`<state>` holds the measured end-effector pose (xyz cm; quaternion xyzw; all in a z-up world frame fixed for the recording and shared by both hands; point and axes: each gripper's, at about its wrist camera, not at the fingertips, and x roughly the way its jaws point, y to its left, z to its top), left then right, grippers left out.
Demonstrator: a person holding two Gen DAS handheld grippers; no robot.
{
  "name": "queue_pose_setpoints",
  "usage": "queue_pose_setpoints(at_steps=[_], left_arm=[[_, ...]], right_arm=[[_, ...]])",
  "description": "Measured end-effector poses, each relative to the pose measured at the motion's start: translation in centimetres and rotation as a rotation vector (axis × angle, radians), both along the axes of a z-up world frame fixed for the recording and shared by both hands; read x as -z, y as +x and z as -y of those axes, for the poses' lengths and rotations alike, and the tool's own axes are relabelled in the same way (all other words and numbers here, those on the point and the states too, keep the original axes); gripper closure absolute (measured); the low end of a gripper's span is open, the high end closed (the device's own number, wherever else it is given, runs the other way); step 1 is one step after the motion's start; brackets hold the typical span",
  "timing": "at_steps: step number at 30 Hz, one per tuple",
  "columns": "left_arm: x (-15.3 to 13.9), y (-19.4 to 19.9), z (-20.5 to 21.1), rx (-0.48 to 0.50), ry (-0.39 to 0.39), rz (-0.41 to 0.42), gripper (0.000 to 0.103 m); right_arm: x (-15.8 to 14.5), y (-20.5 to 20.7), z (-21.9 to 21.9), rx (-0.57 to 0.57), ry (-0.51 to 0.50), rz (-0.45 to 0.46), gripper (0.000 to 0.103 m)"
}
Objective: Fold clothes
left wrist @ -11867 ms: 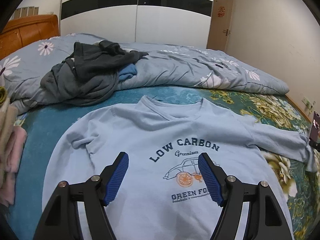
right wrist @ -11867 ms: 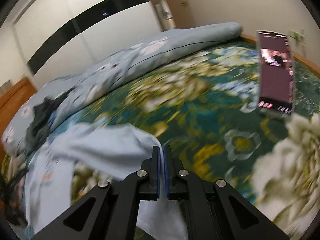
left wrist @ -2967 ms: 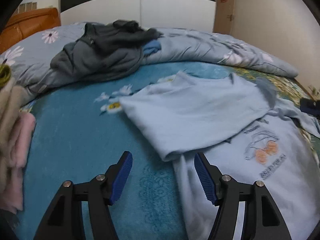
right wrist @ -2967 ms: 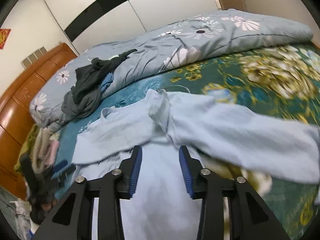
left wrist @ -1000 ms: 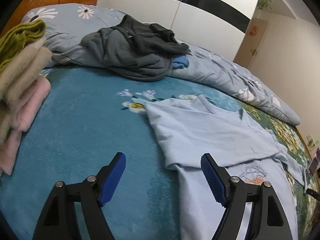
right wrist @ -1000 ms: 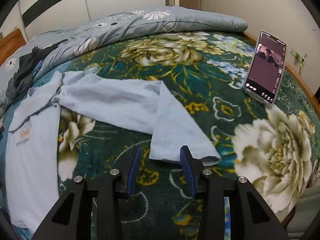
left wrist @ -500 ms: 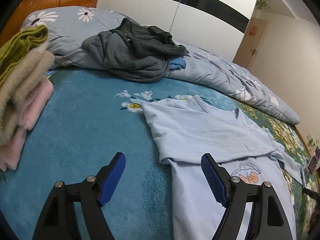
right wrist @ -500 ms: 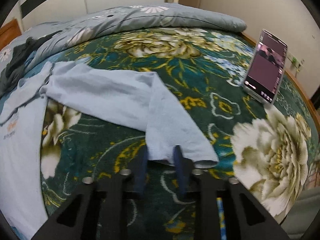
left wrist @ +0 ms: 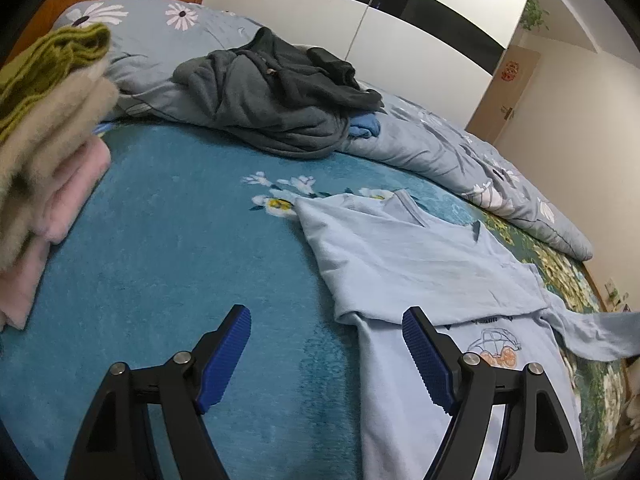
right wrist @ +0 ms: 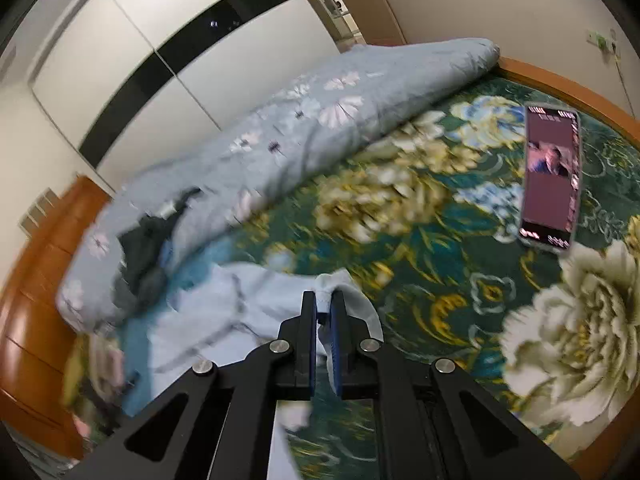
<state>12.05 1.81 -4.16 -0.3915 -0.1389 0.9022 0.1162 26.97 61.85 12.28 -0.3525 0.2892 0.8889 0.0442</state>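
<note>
The right gripper pinches the sleeve of the light blue shirt, which stretches away to its left. The left gripper is spread wide, touching nothing.

The left hand-held gripper is held low and level, pointed forward, with its two blue ribbed pads spread wide apart and nothing caught between them. The right hand-held gripper is tilted in its view, and its jaws are drawn almost together, so that only a thin gap is left. A fold of the light blue sleeve is pinched between its blue pads and bulges just past the fingertips.
</note>
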Motion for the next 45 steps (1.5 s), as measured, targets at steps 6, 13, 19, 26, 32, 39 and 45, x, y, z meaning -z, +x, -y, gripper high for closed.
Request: queue_pose_setpoints(at_steps=[6,13,19,26,32,39,45], left_arm=[[0.1,-0.6,1.9,-0.026,0.035,0.003,0.022],[0.2,-1.2,3.0,-0.028,0.066,0.017,0.021],[-0.7,-1.3,4.3,-0.037,0.075,-0.003,0.021],[-0.6,-1.4,6.1,-0.061,0.078,0.004,0.021],[-0.1,-1.5,6.5,-0.056,0.083,0.014,0.021],[0.2,-1.5,6.1,-0.026,0.1,0.014,0.021],[0.2,-2.3,4.2,0.052,0.111,0.005,0.021]], right_arm=[[-6.1,-3.8,2.8,-0.099,-0.108,-0.136,0.097],[-4.3,-12.3,12.5,-0.287,-0.116,-0.072,0.097],[-1.2,-19.8,21.5,-0.453,-0.125,0.004,0.097],[3.5,-24.3,33.5,-0.678,-0.113,0.083,0.097],[9.9,-26.3,40.7,-0.764,-0.062,0.216,0.097],[15.1,-27.3,43.0,-0.755,-0.06,0.33,0.094],[14.6,-27.1,42.2,-0.756,-0.087,0.304,0.073]])
